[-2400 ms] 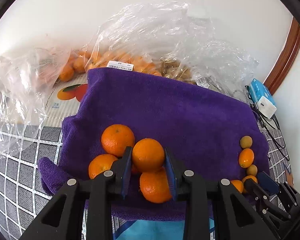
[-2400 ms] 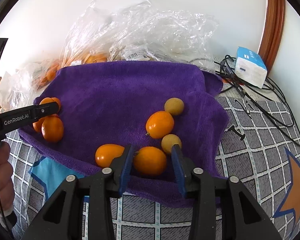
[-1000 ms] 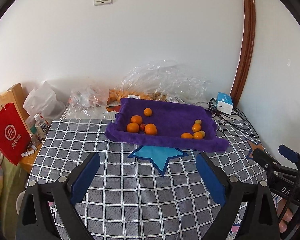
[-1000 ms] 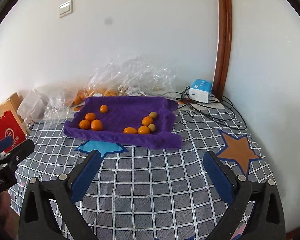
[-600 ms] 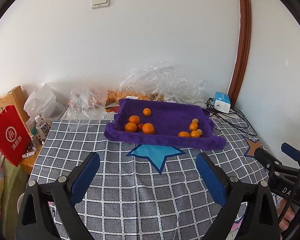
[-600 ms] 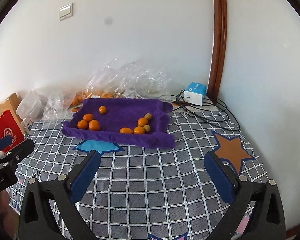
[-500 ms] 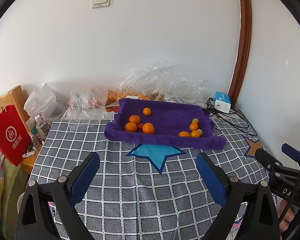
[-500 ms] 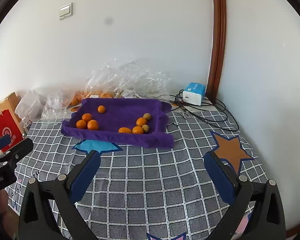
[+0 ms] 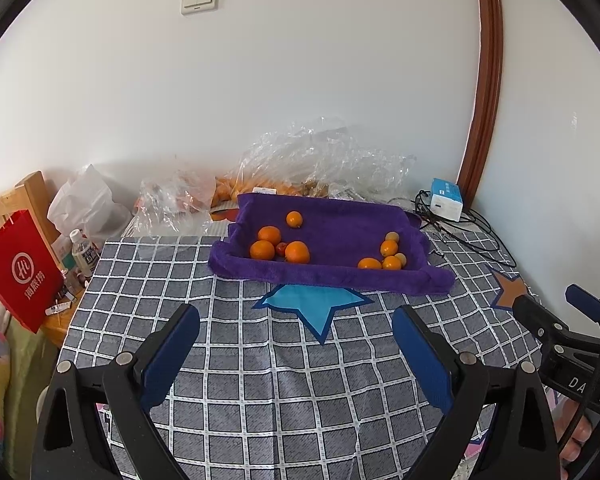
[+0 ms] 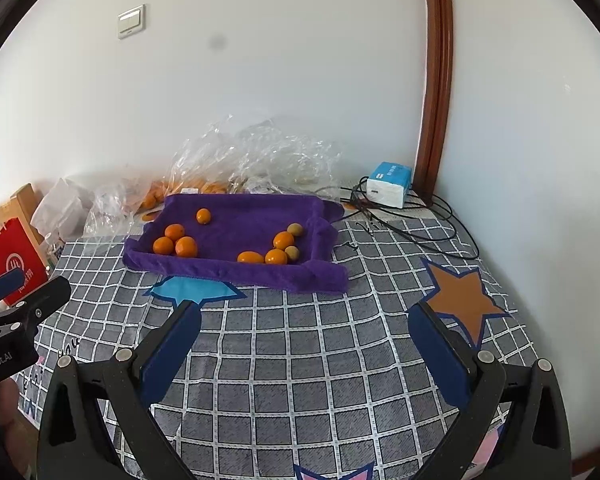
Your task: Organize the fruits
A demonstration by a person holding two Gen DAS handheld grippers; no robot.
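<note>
Where sorted, oranges left, kumquats right

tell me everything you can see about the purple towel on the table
The purple towel is a plush, fuzzy-looking cloth spread at the far side of the checked tablecloth. Its edges are bunched and turned up like a shallow tray, and its near right corner trails out flat. Oranges cluster on its left part, smaller orange and yellowish fruits on its right. Clear plastic bags sit right behind it. Neither gripper touches it.
</note>
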